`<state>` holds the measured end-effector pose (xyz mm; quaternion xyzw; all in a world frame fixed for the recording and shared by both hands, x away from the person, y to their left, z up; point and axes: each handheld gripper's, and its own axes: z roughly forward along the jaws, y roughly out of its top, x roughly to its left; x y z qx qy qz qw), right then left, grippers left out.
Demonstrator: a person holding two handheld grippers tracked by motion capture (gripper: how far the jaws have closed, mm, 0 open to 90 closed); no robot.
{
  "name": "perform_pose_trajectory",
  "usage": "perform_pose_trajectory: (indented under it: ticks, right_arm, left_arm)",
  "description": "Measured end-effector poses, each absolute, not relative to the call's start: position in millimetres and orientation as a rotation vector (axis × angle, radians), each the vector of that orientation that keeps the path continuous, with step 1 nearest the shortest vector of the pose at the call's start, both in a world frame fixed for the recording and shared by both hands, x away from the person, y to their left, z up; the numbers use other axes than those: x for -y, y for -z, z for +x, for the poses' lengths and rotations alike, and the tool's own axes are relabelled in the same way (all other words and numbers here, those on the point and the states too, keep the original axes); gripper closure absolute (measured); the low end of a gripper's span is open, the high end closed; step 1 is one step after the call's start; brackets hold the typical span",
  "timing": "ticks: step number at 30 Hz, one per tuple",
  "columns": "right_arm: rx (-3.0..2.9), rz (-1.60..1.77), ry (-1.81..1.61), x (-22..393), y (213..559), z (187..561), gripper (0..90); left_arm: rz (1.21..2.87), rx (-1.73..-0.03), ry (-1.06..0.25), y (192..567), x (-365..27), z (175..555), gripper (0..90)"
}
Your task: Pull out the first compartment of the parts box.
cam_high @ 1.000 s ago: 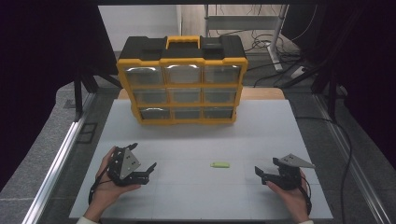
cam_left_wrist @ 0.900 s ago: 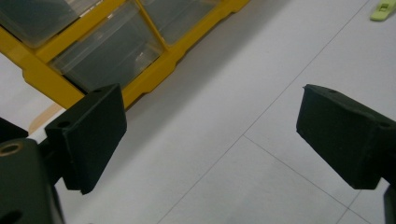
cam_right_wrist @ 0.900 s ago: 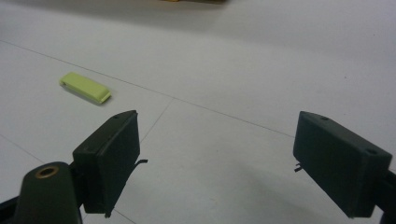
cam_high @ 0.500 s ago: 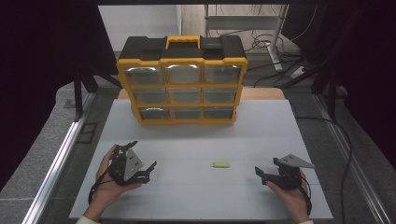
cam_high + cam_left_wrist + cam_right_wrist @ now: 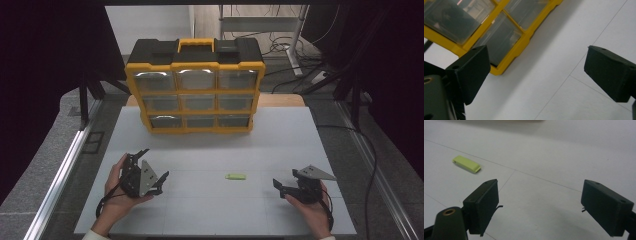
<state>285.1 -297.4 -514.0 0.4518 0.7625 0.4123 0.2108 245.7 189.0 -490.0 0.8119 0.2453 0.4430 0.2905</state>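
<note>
White worktop [image 5: 210, 210] carried a small green tab [image 5: 235, 176] at centre: apparently light, rigid, flat; best pinched across its long edges. Right gripper [image 5: 286, 188] at 3 o'clock, left gripper [image 5: 153, 170] at 9, both released. Drawer organiser [image 5: 195, 92] at 12.

- A small flat light-green piece [image 5: 235, 176] lies on the white bench [image 5: 210, 150], in the lower middle of the high view. It is long and thin with rounded corners, and it lies flat, its long side going left to right across the frame. In the right gripper view it is in the upper left [image 5: 466, 163].
- A yellow and black organizer box [image 5: 195, 85] stands upright at the far edge of the bench, in the upper middle of the high view. It has nine clear drawers, all closed, and a yellow handle on top. It is well apart from the green piece.
</note>
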Motion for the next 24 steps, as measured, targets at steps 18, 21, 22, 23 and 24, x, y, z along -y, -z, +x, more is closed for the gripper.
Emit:
perform_pose_trajectory:
  ticks: [18,21,22,23,24]
  right_arm:
    - [-2.115,1.261,-1.148,298.0,513.9,284.7,14.9]
    - [-2.112,1.266,-1.147,298.5,514.0,284.8,14.9]
    - [-2.112,1.266,-1.148,298.7,513.9,284.8,14.9]
    - [-2.11,1.267,-1.144,298.8,513.9,284.6,14.9]
    - [-2.109,1.269,-1.143,298.9,513.9,284.6,14.9]
  left_arm:
    - [2.162,-0.618,-1.255,484.3,-182.3,253.0,7.0]
    - [2.162,-0.613,-1.261,482.2,-181.6,255.4,7.0]
    - [2.158,-0.612,-1.262,481.4,-181.3,256.3,7.0]
    - [2.158,-0.612,-1.264,480.3,-181.2,256.9,7.0]
    - [2.153,-0.613,-1.265,479.4,-181.0,257.8,7.0]
